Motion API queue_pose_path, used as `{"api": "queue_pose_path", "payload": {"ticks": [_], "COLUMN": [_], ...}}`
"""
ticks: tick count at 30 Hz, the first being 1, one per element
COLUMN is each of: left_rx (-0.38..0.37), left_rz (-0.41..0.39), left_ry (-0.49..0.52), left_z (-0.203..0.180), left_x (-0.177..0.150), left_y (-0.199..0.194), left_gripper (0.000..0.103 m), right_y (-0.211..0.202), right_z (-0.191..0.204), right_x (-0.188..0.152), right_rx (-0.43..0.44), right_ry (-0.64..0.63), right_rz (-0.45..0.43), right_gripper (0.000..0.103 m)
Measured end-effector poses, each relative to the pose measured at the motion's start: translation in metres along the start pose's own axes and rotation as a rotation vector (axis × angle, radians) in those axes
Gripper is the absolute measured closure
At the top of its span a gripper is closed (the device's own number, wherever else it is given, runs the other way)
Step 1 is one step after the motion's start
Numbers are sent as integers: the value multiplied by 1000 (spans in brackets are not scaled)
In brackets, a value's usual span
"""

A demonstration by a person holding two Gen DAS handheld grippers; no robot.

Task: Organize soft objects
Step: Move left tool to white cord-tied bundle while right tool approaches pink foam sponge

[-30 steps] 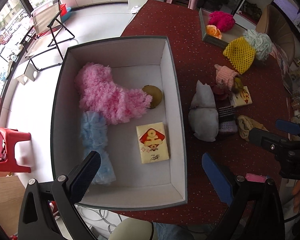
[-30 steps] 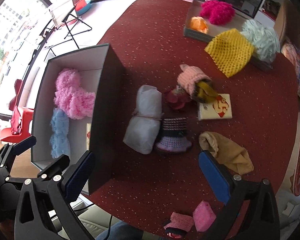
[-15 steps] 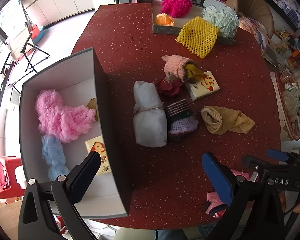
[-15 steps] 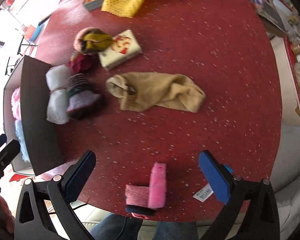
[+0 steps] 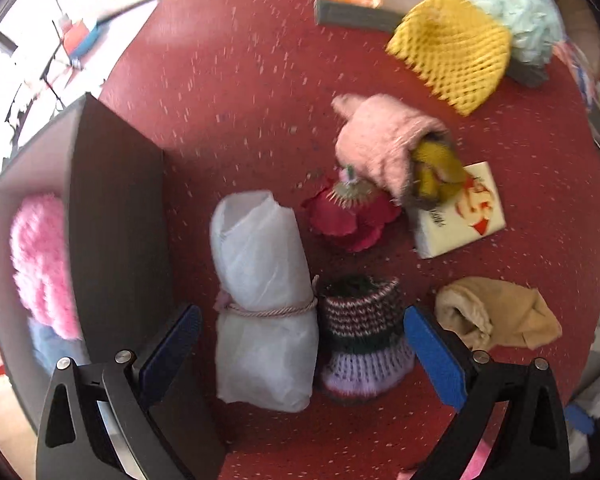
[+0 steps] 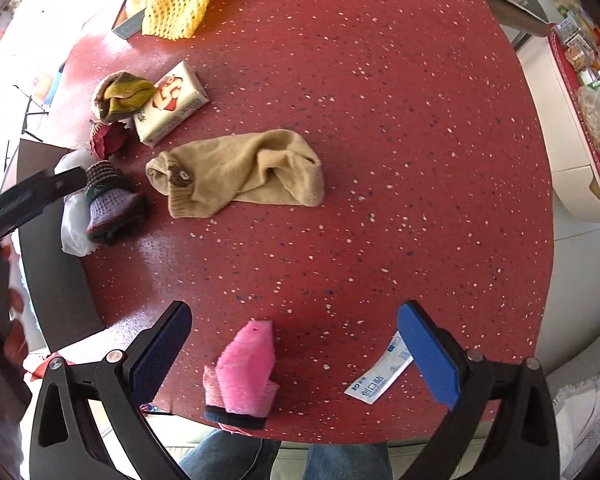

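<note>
My left gripper [image 5: 300,354] is open, its jaws astride a white cloth roll tied with cord [image 5: 264,296] and a striped knit hat [image 5: 360,340], beside the dark box [image 5: 112,216] that holds a pink fluffy thing [image 5: 40,260]. My right gripper [image 6: 296,354] is open and empty over a pink sock [image 6: 244,372] at the table's near edge. A tan sock [image 6: 240,174] lies mid-table, also in the left wrist view [image 5: 496,312]. The left gripper's arm [image 6: 28,200] shows at the left of the right wrist view.
A pink mitten with a yellow sock in it [image 5: 388,144], a red flower [image 5: 352,216] and a tissue pack [image 5: 460,212] lie behind. A grey tray [image 5: 352,12] holds a yellow net hat [image 5: 452,48] and puffs. A plaster packet [image 6: 380,376] lies near the edge.
My left gripper swung from the box to the white roll and knit hat and came down close. My right gripper moved right and back to the pink sock at the table's edge.
</note>
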State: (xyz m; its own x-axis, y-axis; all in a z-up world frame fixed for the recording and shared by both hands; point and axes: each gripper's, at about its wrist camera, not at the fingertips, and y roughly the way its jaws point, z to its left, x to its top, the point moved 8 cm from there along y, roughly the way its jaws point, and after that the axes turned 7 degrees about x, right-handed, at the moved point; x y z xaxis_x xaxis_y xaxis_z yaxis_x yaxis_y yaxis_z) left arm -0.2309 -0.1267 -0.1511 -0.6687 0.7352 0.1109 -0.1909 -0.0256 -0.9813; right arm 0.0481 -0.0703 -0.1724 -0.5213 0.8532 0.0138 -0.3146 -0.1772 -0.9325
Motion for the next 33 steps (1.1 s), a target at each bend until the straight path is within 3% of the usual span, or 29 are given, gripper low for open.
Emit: {"api": "queue_pose_path", "payload": {"ticks": [5, 9, 12, 16, 18, 24, 27, 30, 33], "left_rx": [-89, -142, -231, -272, -249, -190, -164, -82, -66], "left_rz": [123, 113, 126, 71, 49, 95, 110, 107, 119], "left_ry": [-73, -23, 13, -46, -62, -76, -80, -70, -74], "left_z": [-9, -39, -70, -60, -43, -14, -12, -7, -7], "left_x": [-2, -7, -22, -23, -21, -28, -32, -28, -30], "left_y": [34, 30, 23, 5, 0, 15, 25, 32, 39], "left_gripper": [1, 1, 1, 1, 1, 1, 1, 1, 1], "right_y": [2, 2, 2, 3, 7, 34, 50, 51, 34], "right_z": [-15, -29, -37, -31, -21, 14, 9, -18, -55], "right_x": [-2, -3, -3, -6, -11, -35, -40, -34, -22], "right_rx": [5, -1, -7, 10, 50, 104, -13, -142, -179], "right_ry": [5, 14, 15, -13, -26, -103, -170, -198, -134], "right_rz": [12, 8, 17, 23, 40, 135, 167, 155, 90], "right_gripper": [0, 0, 0, 0, 0, 0, 0, 0, 0]}}
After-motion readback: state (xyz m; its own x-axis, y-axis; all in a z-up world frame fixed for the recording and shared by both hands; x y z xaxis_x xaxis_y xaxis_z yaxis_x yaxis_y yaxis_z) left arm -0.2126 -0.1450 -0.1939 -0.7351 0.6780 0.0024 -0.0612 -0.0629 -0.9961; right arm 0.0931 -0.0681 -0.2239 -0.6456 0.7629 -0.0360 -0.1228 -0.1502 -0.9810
